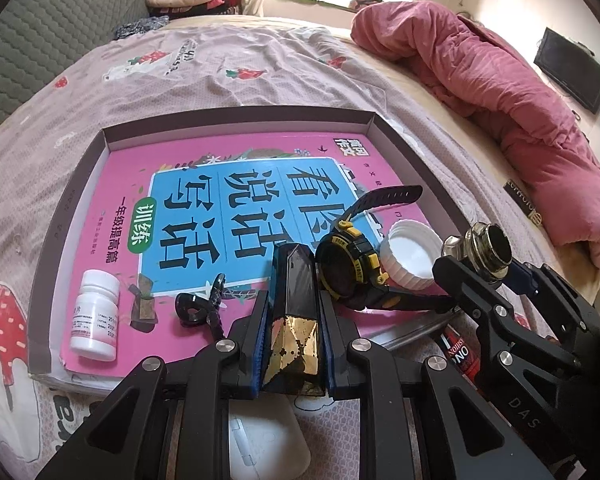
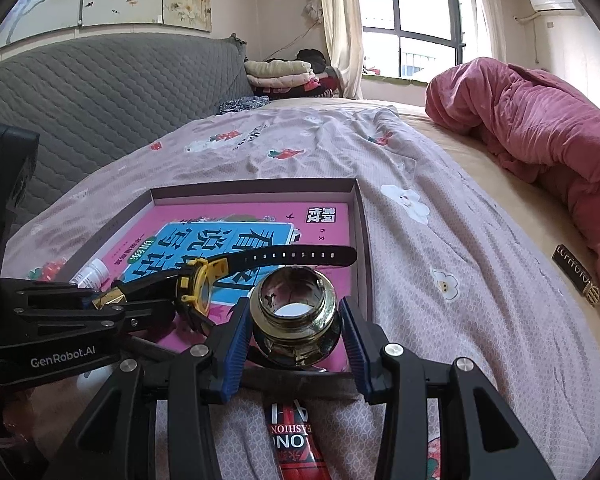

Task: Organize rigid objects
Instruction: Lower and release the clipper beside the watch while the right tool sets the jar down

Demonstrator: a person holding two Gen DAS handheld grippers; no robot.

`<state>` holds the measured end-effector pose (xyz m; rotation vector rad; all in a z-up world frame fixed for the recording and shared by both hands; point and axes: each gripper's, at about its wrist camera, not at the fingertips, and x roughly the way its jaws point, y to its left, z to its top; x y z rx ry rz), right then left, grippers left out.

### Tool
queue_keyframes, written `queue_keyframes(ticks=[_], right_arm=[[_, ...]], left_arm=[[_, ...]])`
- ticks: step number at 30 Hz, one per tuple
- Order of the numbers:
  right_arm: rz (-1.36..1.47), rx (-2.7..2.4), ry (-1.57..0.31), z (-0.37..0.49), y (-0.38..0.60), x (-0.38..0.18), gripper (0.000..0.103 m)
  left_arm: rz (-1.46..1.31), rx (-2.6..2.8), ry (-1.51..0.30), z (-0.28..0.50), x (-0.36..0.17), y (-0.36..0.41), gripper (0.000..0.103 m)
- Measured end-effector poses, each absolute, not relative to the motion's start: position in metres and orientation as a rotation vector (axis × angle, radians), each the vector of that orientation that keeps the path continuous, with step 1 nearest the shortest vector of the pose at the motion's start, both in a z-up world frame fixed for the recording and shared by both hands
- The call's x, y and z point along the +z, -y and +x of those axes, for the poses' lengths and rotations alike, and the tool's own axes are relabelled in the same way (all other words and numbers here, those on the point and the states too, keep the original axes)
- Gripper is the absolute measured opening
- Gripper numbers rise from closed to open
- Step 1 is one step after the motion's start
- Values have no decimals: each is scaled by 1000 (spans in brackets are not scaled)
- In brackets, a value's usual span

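Left view: the left gripper (image 1: 292, 344) is clamped on a faceted black-and-gold case (image 1: 294, 312), hovering over the tray's (image 1: 236, 118) near edge. Looks slick, so grip the flat sides.

Right view: the right gripper (image 2: 294, 342) squeezes a shiny metal fitting (image 2: 294, 320) above the tray's near-right corner. Probably heavy, rigid.

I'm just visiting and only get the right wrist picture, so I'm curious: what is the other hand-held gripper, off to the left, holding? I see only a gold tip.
Observer: The left hand-held gripper is shut on a faceted bar, black at the far end and gold nearer the camera.
Operator: Is there anything in the tray I'm missing?
Observer: A black hair clip lies on the book, between the white bottle and the bar.
Operator: And beyond the ring?
Observer: A white cap lies open side up beside the watch.
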<state>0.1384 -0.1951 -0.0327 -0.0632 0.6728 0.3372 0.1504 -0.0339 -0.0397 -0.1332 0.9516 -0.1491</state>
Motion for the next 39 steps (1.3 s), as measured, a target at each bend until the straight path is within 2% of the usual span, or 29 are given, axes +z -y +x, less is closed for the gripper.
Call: queue_keyframes(ticks=[39], right_arm=[[-64, 329, -685, 138, 196, -36, 44]], left_arm=[[-121, -131, -967, 155, -39, 34, 22]])
